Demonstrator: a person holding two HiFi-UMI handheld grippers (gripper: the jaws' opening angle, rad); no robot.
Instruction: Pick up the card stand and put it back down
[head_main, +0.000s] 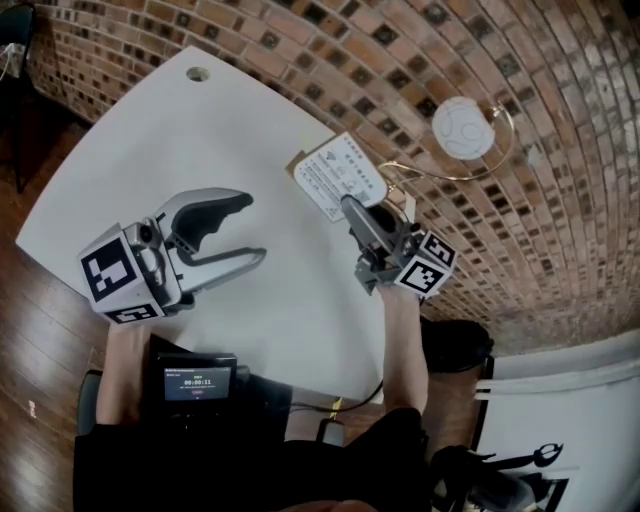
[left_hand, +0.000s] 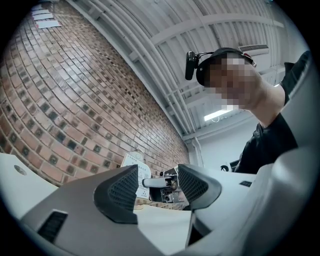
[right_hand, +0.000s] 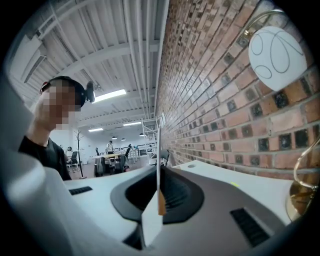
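The card stand (head_main: 338, 175), a white printed card in a clear holder, is at the table's far right edge beside the brick wall. My right gripper (head_main: 352, 207) is shut on its near edge. In the right gripper view the card (right_hand: 158, 165) runs edge-on between the jaws of that gripper (right_hand: 159, 197). I cannot tell whether its base touches the table. My left gripper (head_main: 252, 228) hovers over the table's left half, open, with nothing between its fingers. In the left gripper view, beyond the open jaws (left_hand: 157, 187), the card stand (left_hand: 134, 167) and the right gripper (left_hand: 165, 184) show.
The white table (head_main: 230, 130) has a cable hole (head_main: 198, 73) at its far corner. A white globe lamp (head_main: 463, 127) on a gold ring stand sits by the wall just right of the card stand. A small screen device (head_main: 198, 380) is at the person's waist.
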